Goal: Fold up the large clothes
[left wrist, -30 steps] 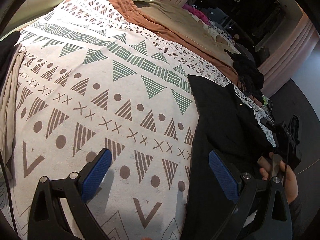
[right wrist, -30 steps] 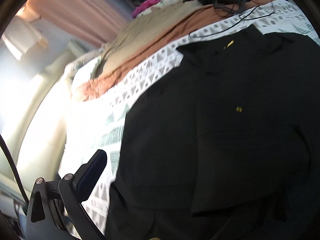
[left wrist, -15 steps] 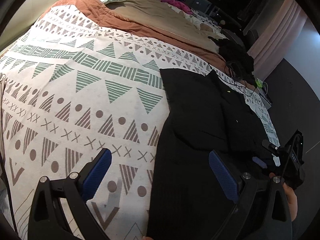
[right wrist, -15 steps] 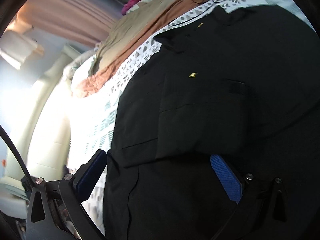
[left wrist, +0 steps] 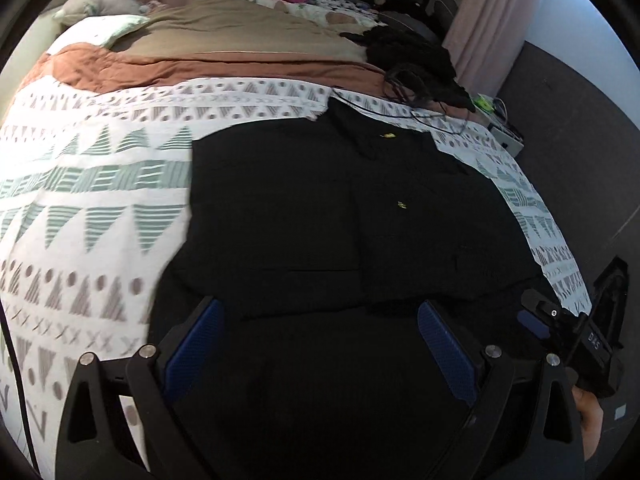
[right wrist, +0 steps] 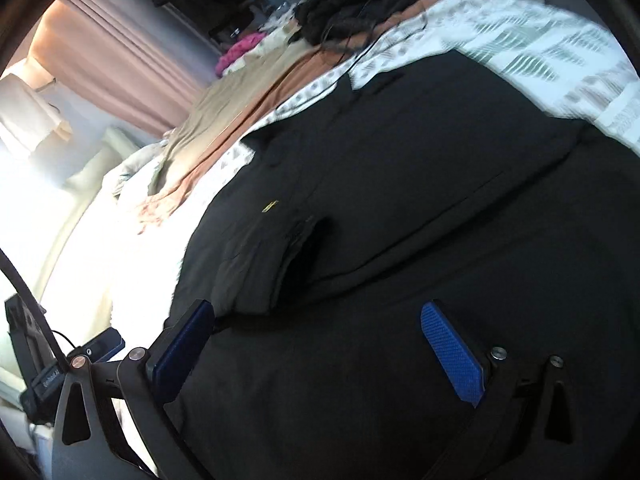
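Note:
A large black garment (left wrist: 340,216) with small yellow marks lies spread flat on a white patterned bedspread (left wrist: 92,184). In the left wrist view my left gripper (left wrist: 320,340) hovers open over the garment's near part, blue pads wide apart, nothing between them. The other gripper (left wrist: 576,340) shows at the right edge of that view, with a hand under it. In the right wrist view the same garment (right wrist: 420,184) fills the frame, a folded flap lying across its middle. My right gripper (right wrist: 320,344) is open above the near cloth, nothing held.
A rust-brown blanket (left wrist: 168,68) and a tan cover (left wrist: 240,28) lie further up the bed, with a pillow (left wrist: 104,28) at the far left. A heap of dark clothes and cables (left wrist: 416,64) sits at the far right edge. Pink curtains (right wrist: 120,60) hang behind.
Both grippers have swung over the black garment: the left view moved right from the patterned bedspread onto it. The right gripper's second pad has come into view. Both stay open.

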Demonstrator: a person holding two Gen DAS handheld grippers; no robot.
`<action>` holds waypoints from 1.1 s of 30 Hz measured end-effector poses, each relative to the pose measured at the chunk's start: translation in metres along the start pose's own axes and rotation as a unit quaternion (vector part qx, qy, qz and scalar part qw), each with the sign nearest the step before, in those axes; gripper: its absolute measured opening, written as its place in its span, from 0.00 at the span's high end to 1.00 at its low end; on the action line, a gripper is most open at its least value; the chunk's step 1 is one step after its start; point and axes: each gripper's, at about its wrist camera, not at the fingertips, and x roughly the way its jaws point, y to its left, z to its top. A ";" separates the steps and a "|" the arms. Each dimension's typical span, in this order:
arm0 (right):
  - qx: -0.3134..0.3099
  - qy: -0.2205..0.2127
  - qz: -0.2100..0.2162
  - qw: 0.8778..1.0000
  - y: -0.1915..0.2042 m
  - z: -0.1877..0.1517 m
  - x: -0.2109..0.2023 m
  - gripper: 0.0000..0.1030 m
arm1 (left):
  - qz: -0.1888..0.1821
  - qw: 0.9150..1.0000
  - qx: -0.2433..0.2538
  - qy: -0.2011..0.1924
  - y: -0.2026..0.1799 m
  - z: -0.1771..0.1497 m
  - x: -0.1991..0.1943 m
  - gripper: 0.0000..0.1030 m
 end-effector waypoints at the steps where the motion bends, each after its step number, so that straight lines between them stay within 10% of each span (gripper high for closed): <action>1: 0.005 0.001 0.004 1.000 -0.005 0.003 -0.004 0.00 | -0.002 1.000 0.006 0.001 -0.010 0.001 0.005 0.03; 12: 0.077 -0.028 0.001 0.997 -0.056 0.019 -0.031 0.00 | -0.015 0.995 0.094 0.041 -0.123 0.002 0.067 0.03; 18: 0.114 -0.035 0.009 0.993 -0.075 0.015 -0.045 0.00 | 0.043 0.987 0.135 0.073 -0.151 -0.007 0.114 0.03; 25: 0.127 -0.034 0.022 0.991 -0.091 0.026 -0.037 0.00 | 0.047 0.990 0.126 0.041 -0.134 0.013 0.105 0.64; 33: 0.167 -0.034 0.058 0.984 -0.111 0.026 -0.035 0.00 | 0.057 0.995 0.083 -0.010 -0.082 0.049 0.067 0.70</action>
